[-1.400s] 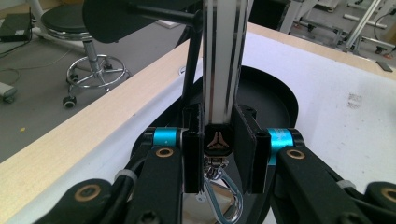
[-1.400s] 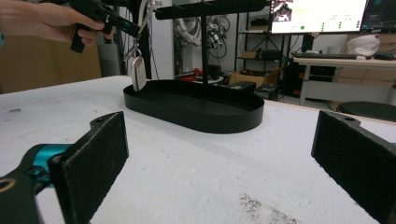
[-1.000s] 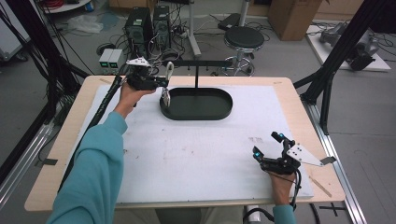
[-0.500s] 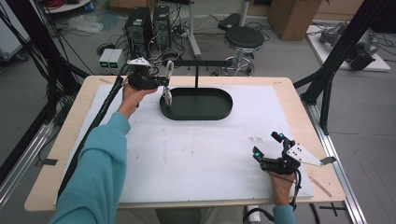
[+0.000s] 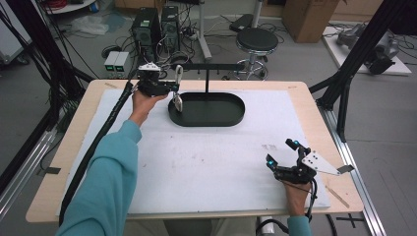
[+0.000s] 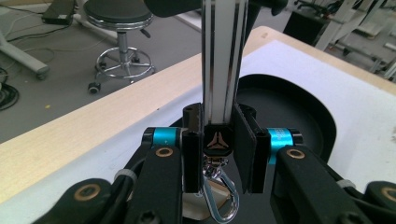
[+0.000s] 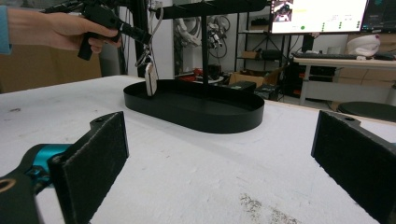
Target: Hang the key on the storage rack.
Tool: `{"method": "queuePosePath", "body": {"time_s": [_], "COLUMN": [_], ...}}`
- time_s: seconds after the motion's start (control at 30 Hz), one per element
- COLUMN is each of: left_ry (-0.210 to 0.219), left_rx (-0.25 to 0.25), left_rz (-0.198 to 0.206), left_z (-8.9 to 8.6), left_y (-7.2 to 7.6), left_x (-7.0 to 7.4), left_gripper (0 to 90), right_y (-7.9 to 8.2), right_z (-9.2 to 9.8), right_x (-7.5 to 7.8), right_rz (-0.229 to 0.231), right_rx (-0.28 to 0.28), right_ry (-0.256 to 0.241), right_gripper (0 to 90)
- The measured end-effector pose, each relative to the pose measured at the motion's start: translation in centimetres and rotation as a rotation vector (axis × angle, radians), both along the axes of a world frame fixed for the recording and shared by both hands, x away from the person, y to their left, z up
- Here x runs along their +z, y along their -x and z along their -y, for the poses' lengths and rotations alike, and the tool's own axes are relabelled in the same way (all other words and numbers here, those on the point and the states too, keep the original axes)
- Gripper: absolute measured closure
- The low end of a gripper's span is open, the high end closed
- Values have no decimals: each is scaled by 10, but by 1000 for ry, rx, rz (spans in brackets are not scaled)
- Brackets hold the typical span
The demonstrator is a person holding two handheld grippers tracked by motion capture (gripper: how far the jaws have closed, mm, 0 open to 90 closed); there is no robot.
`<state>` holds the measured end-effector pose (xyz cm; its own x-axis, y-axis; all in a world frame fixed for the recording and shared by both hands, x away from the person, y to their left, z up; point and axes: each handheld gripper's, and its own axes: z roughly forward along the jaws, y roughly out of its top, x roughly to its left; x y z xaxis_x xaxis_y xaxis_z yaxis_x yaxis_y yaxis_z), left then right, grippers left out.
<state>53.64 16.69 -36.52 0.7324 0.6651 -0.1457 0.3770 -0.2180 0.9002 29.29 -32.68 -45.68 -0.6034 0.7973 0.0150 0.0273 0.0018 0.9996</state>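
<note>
A black oval tray (image 5: 231, 121) sits at the table's far middle, with a T-shaped black stand (image 5: 207, 81) rising from it. My left gripper (image 5: 174, 87) hovers at the tray's left end, shut on a keychain. In the left gripper view the jaws pinch the black logo end (image 6: 217, 140) of a white, black-striped strap (image 6: 223, 60) that runs upward. A silver carabiner (image 6: 219, 198) hangs below. The keychain's white tag (image 7: 150, 78) dangles over the tray (image 7: 196, 116). My right gripper (image 5: 281, 153) rests open near the front right, with nothing between its pads (image 7: 95, 149).
A white sheet (image 5: 196, 162) covers the wooden table (image 5: 74, 142). A stool (image 5: 256, 42), computer towers (image 5: 155, 24) and cables stand on the floor behind the table. Black frame posts (image 5: 351, 59) rise at the right.
The left gripper with the keychain has barely shifted near the stand's bar. The right gripper has stayed still.
</note>
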Motion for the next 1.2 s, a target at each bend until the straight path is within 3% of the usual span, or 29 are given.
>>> {"method": "queuePosePath", "body": {"time_s": [0.33, 0.43, 0.53, 0.7, 0.8, 0.87, 0.97, 1.03, 1.2], "left_ry": [-55, -52, -44, -50, -76, -48, -26, -17, 4], "left_rx": [9, 16, 12, -37, -62, -63, -42, -43, -55], "left_rz": [30, 18, 46, 110, 156, 171, 180, 219, 252], "left_z": [2, 3, 4, 6, 5, 3, 0, -5, -19], "left_y": [1, 1, 2, 5, 7, 11, 20, 30, 50], "left_x": [-1, -2, -2, -3, -1, 0, 4, 6, 9], "left_gripper": [734, 729, 719, 579, 417, 323, 42, 17, 17], "right_y": [0, 0, 0, 0, 0, 0, 1, 1, 1], "right_z": [0, 0, 0, 0, 0, 0, 0, 0, 1], "right_x": [0, 0, 0, 0, 0, 0, 0, 0, 0], "right_rz": [-4, 1, 3, 4, 6, 3, 4, 6, 4], "right_rx": [2, 0, -1, 0, 0, -1, -1, -3, -2], "right_ry": [-2, -1, 1, 2, 2, 2, 2, -4, -5], "right_gripper": [32, 32, 32, 32, 32, 31, 32, 32, 32]}}
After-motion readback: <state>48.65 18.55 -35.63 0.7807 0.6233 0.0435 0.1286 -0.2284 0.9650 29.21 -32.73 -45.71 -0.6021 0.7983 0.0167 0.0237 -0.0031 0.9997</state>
